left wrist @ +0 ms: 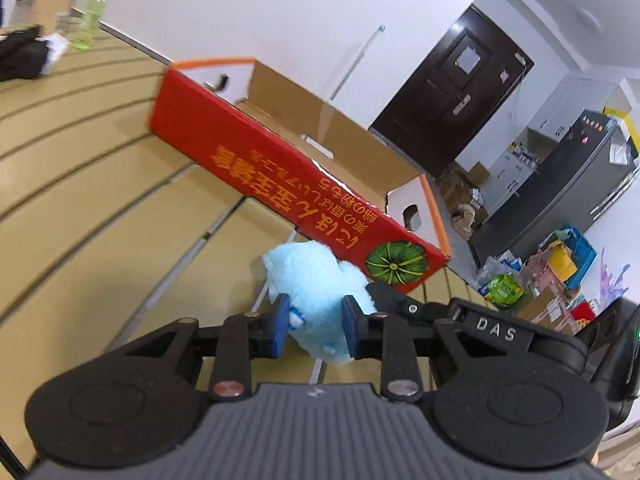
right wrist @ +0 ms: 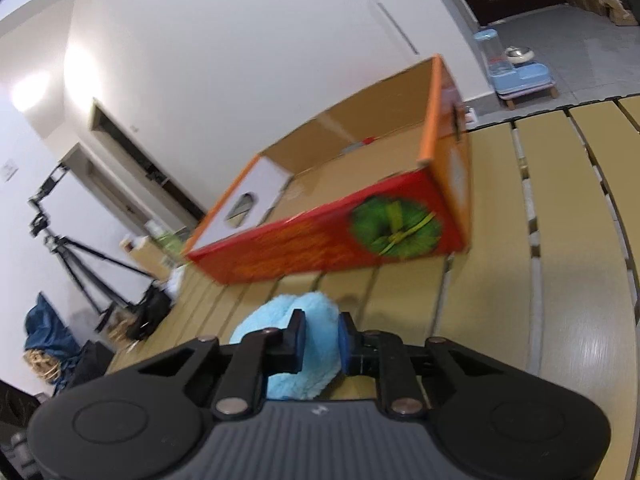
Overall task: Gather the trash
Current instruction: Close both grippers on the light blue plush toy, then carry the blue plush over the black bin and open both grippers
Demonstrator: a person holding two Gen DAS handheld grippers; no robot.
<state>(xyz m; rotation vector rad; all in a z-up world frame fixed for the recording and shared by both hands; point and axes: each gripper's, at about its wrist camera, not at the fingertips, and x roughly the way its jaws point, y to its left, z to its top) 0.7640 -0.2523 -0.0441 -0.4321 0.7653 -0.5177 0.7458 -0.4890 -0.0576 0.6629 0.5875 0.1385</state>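
A light blue plush toy is held between the blue pads of my left gripper, above the tan mat. My right gripper is shut on the same light blue plush toy from its other side; part of the right gripper shows in the left wrist view. An open red and orange cardboard box with a green pumpkin print stands on the mat just beyond the toy. It also shows in the right wrist view, with its brown inside visible.
Tan mat panels with dark seams cover the floor. A green bottle and a black bag lie far left. A dark door, a grey fridge and piled boxes stand right. A tripod stands left.
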